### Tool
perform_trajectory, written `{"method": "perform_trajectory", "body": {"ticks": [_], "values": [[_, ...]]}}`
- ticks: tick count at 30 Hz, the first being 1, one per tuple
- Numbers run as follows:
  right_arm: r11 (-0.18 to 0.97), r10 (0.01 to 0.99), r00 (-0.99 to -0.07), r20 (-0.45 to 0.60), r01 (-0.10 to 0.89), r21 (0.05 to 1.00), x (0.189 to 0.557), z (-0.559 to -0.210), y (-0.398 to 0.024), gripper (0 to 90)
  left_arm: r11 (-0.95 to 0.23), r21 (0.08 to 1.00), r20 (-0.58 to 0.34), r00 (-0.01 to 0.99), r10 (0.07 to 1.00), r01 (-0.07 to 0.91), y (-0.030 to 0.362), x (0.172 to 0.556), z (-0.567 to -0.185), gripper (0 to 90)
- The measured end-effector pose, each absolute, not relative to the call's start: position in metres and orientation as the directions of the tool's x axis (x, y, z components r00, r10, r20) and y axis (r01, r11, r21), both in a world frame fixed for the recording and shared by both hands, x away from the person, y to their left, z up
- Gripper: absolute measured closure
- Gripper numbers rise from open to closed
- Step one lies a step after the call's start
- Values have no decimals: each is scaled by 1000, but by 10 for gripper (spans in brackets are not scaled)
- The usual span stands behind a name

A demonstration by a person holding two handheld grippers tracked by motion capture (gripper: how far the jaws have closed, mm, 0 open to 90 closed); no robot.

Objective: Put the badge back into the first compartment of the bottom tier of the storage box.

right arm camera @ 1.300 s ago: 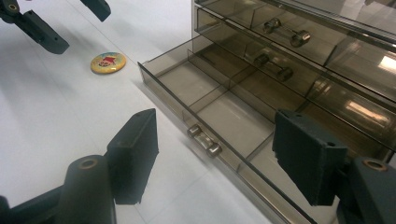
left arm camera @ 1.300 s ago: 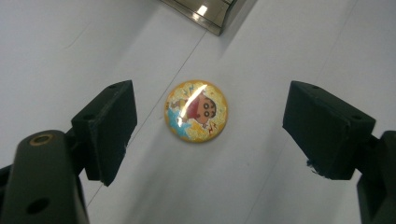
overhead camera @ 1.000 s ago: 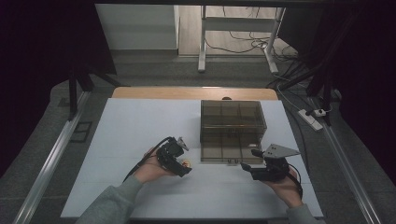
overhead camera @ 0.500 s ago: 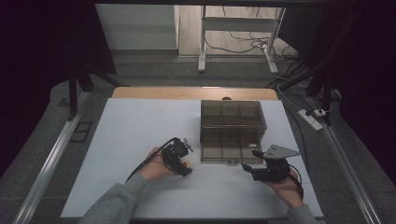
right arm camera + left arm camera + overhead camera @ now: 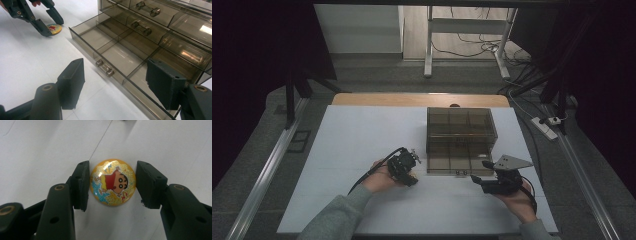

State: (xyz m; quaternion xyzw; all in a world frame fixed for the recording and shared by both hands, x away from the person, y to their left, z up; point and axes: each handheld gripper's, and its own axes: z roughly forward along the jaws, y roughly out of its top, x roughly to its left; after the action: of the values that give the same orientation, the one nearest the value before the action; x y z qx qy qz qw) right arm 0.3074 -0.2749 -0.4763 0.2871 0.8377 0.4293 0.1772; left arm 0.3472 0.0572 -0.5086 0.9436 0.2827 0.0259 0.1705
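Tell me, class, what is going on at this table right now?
A person holds a gripper in each hand. The left gripper has just been closing around a round cartoon badge lying on the white table, with small gaps still showing at each pad. The right gripper waits open in front of the pulled-out bottom drawer of a smoky clear drawer box.

No readable text, label, brand or number is showing anywhere; the round yellow glittery badge [image 5: 113, 182] is bearing just a cartoon figure in a red shirt with small lightning-bolt marks around it, and no letters.
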Motion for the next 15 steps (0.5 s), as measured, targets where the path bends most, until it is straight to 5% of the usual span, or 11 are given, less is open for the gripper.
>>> {"method": "perform_trajectory", "body": {"ticks": [15], "values": [[450, 653, -757, -41, 344, 824, 307, -479, -282, 318, -764, 356, -53, 828, 559, 539, 61, 346, -508, 481]]}}
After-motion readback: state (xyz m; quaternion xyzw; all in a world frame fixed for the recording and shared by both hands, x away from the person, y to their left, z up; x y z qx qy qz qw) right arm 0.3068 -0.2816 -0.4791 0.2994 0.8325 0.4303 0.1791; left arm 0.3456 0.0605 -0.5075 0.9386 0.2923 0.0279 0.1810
